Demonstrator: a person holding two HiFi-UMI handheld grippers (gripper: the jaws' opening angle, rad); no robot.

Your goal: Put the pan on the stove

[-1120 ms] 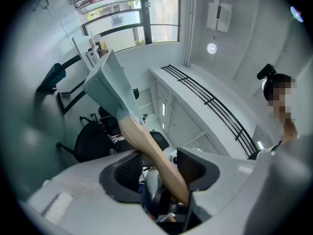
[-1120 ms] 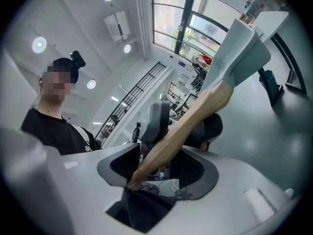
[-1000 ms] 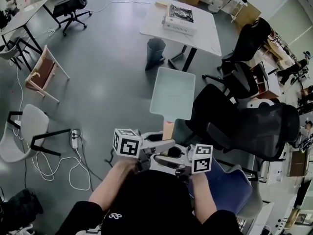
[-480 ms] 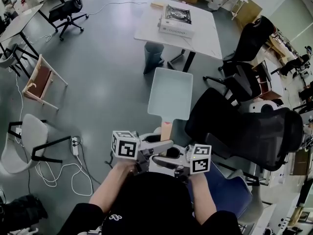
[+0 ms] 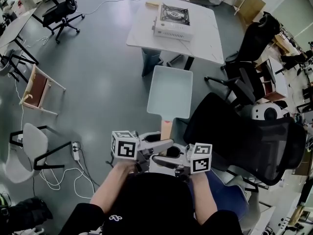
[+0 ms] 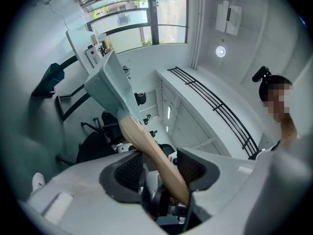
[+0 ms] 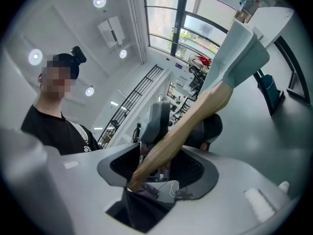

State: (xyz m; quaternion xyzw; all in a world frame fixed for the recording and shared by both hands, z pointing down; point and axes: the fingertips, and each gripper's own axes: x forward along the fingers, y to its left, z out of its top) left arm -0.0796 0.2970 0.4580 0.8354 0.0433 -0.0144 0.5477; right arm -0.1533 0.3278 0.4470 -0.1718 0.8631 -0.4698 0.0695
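Observation:
A pale green rectangular pan with a wooden handle is held level in the air above the floor. My left gripper and right gripper face each other, both shut on that handle. In the left gripper view the handle runs between the pads up to the pan. The right gripper view shows the handle crossing its jaws, with the pan beyond. The portable gas stove stands on a white table ahead, well beyond the pan.
A black mesh office chair stands close on the right. A dark bin sits under the table. A white chair, a power strip with cables and a wooden frame lie left. Another person appears in both gripper views.
The table and stove have drawn nearer in the head view as the pan and both grippers travel forward together. The floor items at left slid back. Both grips are unchanged.

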